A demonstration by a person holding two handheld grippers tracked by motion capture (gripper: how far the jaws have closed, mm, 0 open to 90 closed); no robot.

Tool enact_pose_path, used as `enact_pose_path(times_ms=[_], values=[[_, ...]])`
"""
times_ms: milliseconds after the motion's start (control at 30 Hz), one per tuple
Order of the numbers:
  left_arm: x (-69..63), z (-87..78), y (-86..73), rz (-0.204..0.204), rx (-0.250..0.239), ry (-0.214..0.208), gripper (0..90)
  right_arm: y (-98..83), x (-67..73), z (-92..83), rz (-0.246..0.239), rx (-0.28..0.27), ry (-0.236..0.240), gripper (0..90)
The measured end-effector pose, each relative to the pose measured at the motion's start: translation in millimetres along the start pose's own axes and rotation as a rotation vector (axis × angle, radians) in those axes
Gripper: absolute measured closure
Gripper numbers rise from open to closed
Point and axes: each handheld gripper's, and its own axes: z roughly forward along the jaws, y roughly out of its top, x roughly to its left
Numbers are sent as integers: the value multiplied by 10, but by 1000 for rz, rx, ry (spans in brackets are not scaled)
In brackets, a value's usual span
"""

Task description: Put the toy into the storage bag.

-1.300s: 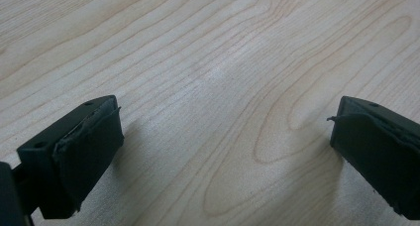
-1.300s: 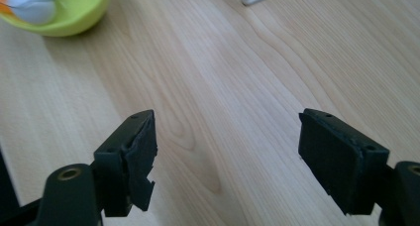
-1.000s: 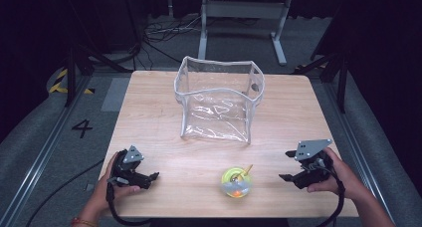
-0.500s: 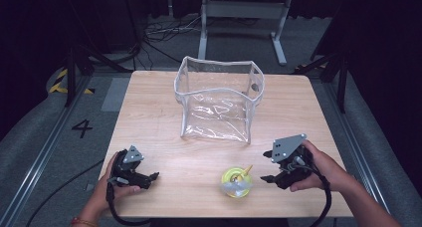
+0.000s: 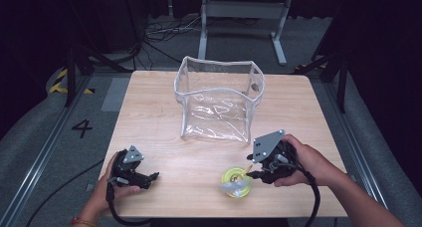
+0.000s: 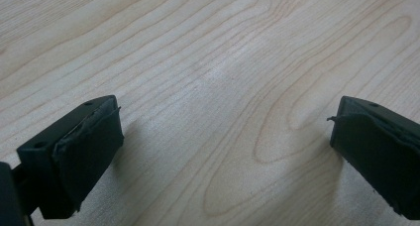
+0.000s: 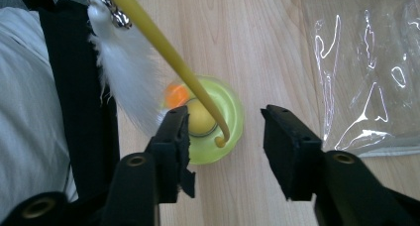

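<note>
A lime-green round toy (image 5: pixel 235 179) lies near the table's front edge. A thin yellow wand (image 7: pixel 163 42) rises from it with a white feather (image 7: pixel 126 62) at its top. My right gripper (image 5: pixel 251 173) hovers just right of the toy and above it. Its jaws have just been closing. In the right gripper view (image 7: pixel 225 132) the foot of the wand and part of the green base (image 7: pixel 230 112) lie between the pads, and neither pad touches them. My left gripper (image 5: pixel 153 176) rests at the front left, open wide (image 6: pixel 225 132) over bare wood.
An upright clear plastic bag (image 5: pixel 216 100), open at the top, stands in the middle of the wooden table (image 5: pixel 149 112); its lower edge shows in the right gripper view (image 7: pixel 366 62). A metal stand (image 5: pixel 239 10) and cables lie on the floor behind the table.
My right gripper has moved left across the table and a little up, from the front right corner to the toy, and its jaws have narrowed. The left gripper has stayed put.
</note>
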Motion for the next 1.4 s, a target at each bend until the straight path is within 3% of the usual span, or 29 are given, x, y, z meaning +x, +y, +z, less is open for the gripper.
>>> enact_pose_path(times_ms=[100,167,200,267,367,667,900,1033,1233,1400], values=[[1,0,0,1,0,1,1,31,6,10,-6,27,-4,728],[1,-1,0,1,0,1,1,33,4,10,-8,24,2,760],[1,-1,0,1,0,1,1,33,-9,-4,-12,23,-6,850],[1,-1,0,1,0,2,1,28,-15,-28,4,30,-11,879],[1,-1,0,1,0,1,1,24,-27,-39,-6,38,-17,884],[1,-1,0,1,0,1,1,-34,-117,-195,34,63,-54,885],[1,-1,0,2,0,1,1,-112,-248,-507,85,68,-123,885],[1,0,0,1,0,0,1,-155,-370,-772,119,71,-181,886],[1,-1,0,2,0,1,1,-165,-501,-976,148,85,-216,885],[-6,-1,-3,-4,-1,5,2,-183,-692,-1187,190,83,-257,885]])
